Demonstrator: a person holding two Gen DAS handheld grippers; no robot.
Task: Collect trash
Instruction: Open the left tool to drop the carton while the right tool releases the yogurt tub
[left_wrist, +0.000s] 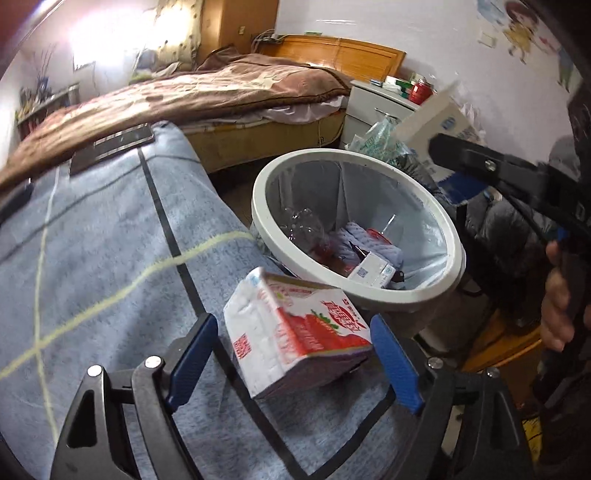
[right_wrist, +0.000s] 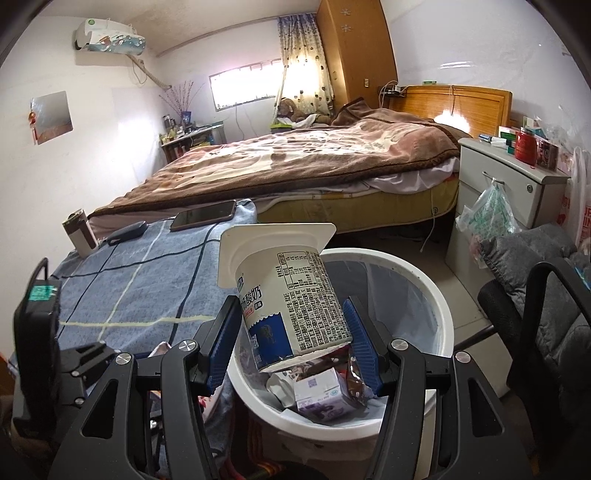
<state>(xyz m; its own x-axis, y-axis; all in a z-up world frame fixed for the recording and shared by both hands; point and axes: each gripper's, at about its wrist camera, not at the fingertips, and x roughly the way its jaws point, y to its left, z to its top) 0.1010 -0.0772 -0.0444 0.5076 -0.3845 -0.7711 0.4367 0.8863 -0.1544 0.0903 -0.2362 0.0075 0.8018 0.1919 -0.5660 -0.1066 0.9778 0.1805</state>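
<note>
The left tool (left_wrist: 295, 354) is spreading wide, its pads not pressing the strawberry milk carton (left_wrist: 295, 332) sitting between them on the blue tabletop (left_wrist: 110, 229). The carton's long side is pointing toward one o'clock, where the white bin (left_wrist: 436, 288) is waiting just beside the edge. Further right, the right tool (right_wrist: 291, 332) is pinching the yogurt cup (right_wrist: 288, 291), hanging right over the bin's open mouth, so this hand is nearer.

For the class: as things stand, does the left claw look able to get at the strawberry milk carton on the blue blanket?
Probably yes. The strawberry milk carton sits between the left claw's open fingers, neither pad pressing it. Nothing blocks it, and the bin stands just beyond.
</note>
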